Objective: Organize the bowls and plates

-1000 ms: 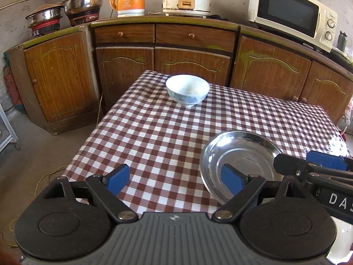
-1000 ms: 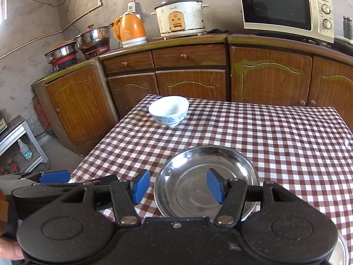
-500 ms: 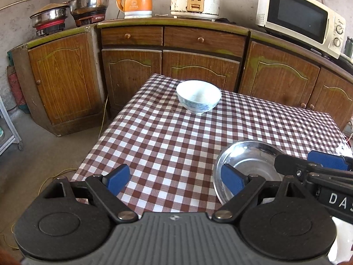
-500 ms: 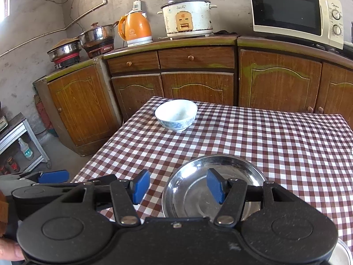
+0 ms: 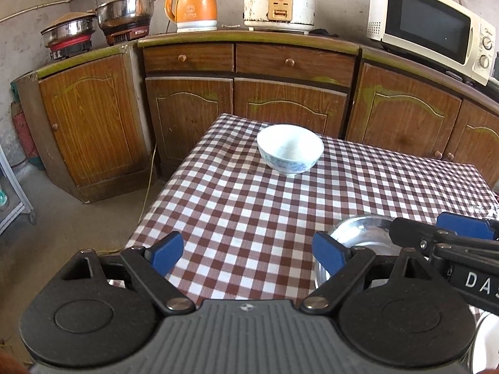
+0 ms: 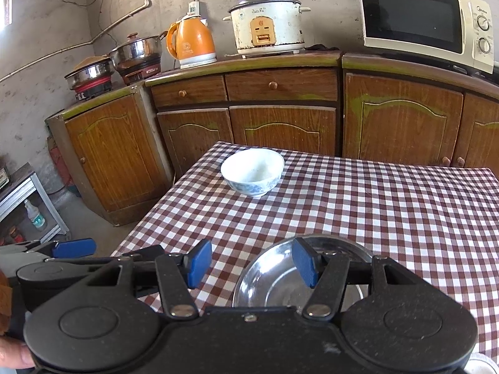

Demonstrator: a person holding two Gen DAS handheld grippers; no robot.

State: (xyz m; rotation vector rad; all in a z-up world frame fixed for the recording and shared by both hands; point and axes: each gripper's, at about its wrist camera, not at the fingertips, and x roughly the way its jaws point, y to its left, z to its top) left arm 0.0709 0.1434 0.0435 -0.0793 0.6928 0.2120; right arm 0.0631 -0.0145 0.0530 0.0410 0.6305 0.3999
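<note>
Since both the left tool (image 5: 248, 252) and right tool (image 6: 249, 263) hang spread and empty, 1 should take the far-left counter's (image 6: 374, 205) bowl (image 6: 252, 171) by its rim, the other the near steel plate (image 6: 274, 283).

The left gripper (image 5: 248, 251) has a ribbed grey housing with a small emblem, two round black side discs, black link arms on silver pivot screws, and blue pads (image 5: 167, 252). The right gripper (image 6: 251, 266) has a scuffed matte-black housing, matching discs, a centre screw and blue pads (image 6: 199, 261). White letters "DAS" show on its side in the left wrist view.
</note>
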